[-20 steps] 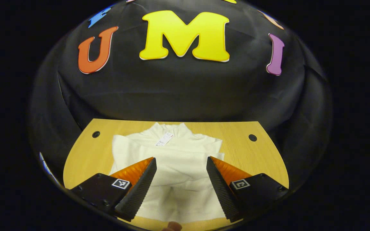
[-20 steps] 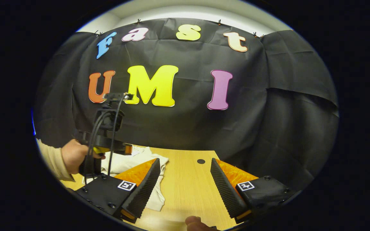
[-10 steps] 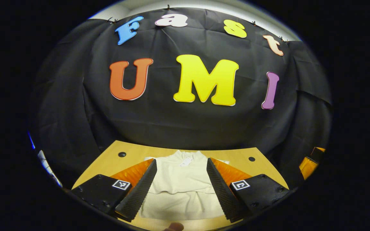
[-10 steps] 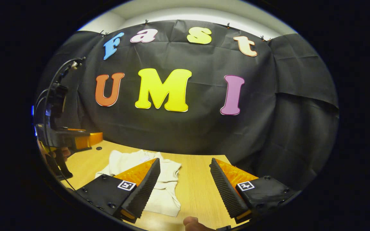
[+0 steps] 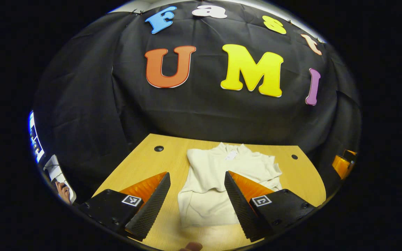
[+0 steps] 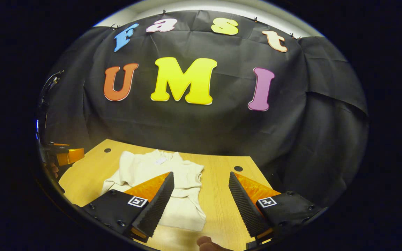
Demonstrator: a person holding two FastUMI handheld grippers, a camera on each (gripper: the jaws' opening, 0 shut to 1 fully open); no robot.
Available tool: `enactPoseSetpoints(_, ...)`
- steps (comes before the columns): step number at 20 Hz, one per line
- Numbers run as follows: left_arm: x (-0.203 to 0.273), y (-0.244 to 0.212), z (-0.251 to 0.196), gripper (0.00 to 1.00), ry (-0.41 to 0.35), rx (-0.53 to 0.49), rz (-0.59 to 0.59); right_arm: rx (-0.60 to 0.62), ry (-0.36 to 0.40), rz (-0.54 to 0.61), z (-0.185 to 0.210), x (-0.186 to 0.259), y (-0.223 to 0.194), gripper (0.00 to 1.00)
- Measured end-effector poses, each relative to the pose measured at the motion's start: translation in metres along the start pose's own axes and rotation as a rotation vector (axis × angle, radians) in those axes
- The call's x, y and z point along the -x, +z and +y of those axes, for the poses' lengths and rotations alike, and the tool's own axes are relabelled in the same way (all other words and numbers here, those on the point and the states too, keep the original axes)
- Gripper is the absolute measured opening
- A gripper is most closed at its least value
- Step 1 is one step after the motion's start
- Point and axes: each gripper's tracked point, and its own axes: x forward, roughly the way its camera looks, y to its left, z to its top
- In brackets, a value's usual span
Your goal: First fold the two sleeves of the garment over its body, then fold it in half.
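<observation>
The cream high-neck top (image 5: 222, 181) lies flat on the wooden tabletop (image 5: 141, 164), a compact block with no sleeve stretched out past its sides, so both sleeves appear already laid across the body. A horizontal ridge crosses it partway down, and a lighter panel (image 5: 204, 209) runs below that; whether this is a finished half fold or only the sleeve layers I cannot tell.

The left hand-held gripper (image 5: 196, 202) hangs above the near edge, fingers apart and holding nothing, with the top lying toward 1 o'clock from it. The right hand-held gripper (image 6: 201, 205) also stands spread and empty, the top (image 6: 159, 174) toward 10 o'clock from it.

If the half fold remains, I judge it goes best with each gripper pinching one hem corner through all layers, lifting evenly, and carrying the hem toward the collar so the sleeves do not slide out. If it is done, only smoothing would matter.

The top's long axis runs from 6 to 12 o'clock in the left gripper view, collar and tag (image 5: 231, 155) pointing at the black cloth wall (image 5: 201, 111), hem nearest the person.
</observation>
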Motion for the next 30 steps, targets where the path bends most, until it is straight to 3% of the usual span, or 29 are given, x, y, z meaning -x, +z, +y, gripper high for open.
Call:
enactPoseSetpoints(10,-0.035,-0.130,0.021,0.99,0.014,0.000,0.353,-0.012,-0.008,0.337,0.014,-0.047,-0.125,0.96)
enactPoseSetpoints(18,-0.060,-0.199,0.021,0.99,0.020,0.003,0.601,-0.007,-0.031,0.635,0.004,-0.076,-0.230,0.96)
enactPoseSetpoints(23,-0.061,-0.229,0.020,0.99,0.025,0.043,0.731,-0.028,-0.029,0.744,0.004,-0.079,-0.263,0.99)
enactPoseSetpoints(30,-0.070,-0.212,0.007,0.98,-0.007,-0.021,0.817,-0.180,-0.024,0.873,0.009,-0.081,-0.278,0.98)
